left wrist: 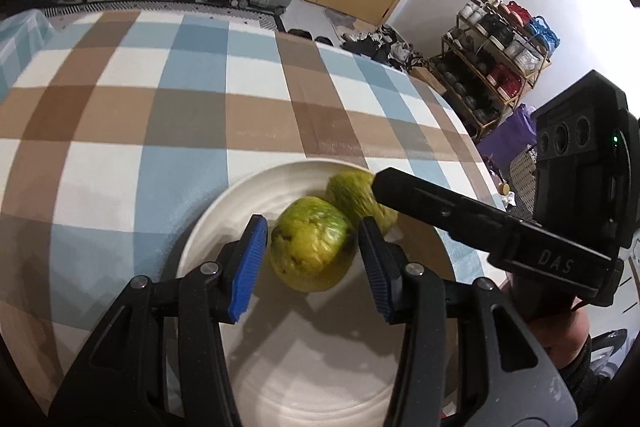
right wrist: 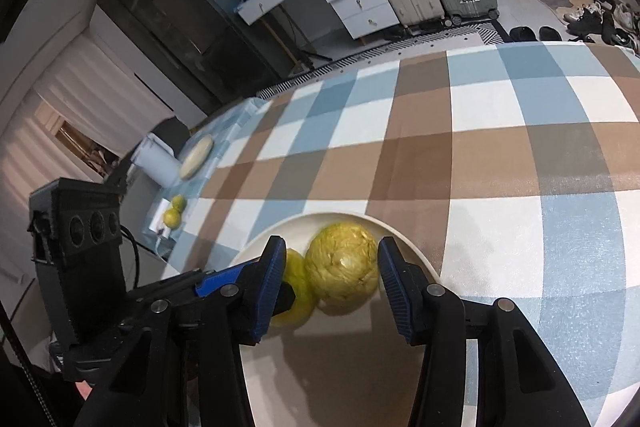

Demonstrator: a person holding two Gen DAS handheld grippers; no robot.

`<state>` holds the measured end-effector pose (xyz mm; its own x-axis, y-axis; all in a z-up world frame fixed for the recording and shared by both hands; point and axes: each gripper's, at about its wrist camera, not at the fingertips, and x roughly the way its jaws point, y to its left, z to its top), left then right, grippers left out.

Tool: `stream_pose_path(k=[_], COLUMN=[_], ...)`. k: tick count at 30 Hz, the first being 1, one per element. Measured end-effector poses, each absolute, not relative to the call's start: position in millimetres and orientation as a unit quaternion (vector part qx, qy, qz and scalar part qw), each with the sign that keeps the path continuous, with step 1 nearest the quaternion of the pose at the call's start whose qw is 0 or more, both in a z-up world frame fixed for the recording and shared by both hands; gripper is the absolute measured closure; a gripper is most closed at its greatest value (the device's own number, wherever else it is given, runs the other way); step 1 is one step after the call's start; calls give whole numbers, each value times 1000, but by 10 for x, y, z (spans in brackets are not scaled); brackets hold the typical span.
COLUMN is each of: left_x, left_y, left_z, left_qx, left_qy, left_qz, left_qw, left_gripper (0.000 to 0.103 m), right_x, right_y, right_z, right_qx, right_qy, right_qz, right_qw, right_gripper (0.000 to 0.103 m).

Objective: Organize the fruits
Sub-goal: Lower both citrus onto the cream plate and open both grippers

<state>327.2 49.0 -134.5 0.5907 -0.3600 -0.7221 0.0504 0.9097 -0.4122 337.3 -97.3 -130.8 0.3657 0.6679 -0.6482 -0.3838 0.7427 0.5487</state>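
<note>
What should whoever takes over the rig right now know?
Left tool: open, astride the first fruit on the plate, pads not pressing.
Right tool: open, astride the second fruit, right beside the first.
Done: both lie on the plate.
Left: two more fruits sit at the table edge, probably next.

Glossy white plate (left wrist: 224, 211), matt woven checked cloth (left wrist: 160, 107).

Black left gripper (left wrist: 312, 267) with ribbed blue pads, silver screws, right gripper (right wrist: 328, 283) alike
</note>
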Motion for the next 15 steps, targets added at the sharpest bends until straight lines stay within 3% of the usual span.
stream_pose_path(k=[3,8,10,12,15], left_x=[3240,3053,2950,2819,2604], left_y=[513,560,570,564,527], left_z=[-1280,-1044,-925,-807,-650], left_qx=[-176,-168,-165,-159,-145], left_qy=[435,412,401,389,377], left_qz=[-112,-98,-94,-88,-80], left_qw=[876,890,896,903,911], left_gripper=[41,32,21,21,21], right_x=[3321,3134,3021,2885,2672], right_y=[-1008,-1159,-1242,-1331,-1436], right_z=[-1218,-1000,-894,-789,-653], right_qx=[154,160,160,161,158], right_qy=[450,427,415,400,383], right_qz=[322,316,309,300,294], right_qw=[819,832,841,851,861], right_gripper=[53,47,30,18,13])
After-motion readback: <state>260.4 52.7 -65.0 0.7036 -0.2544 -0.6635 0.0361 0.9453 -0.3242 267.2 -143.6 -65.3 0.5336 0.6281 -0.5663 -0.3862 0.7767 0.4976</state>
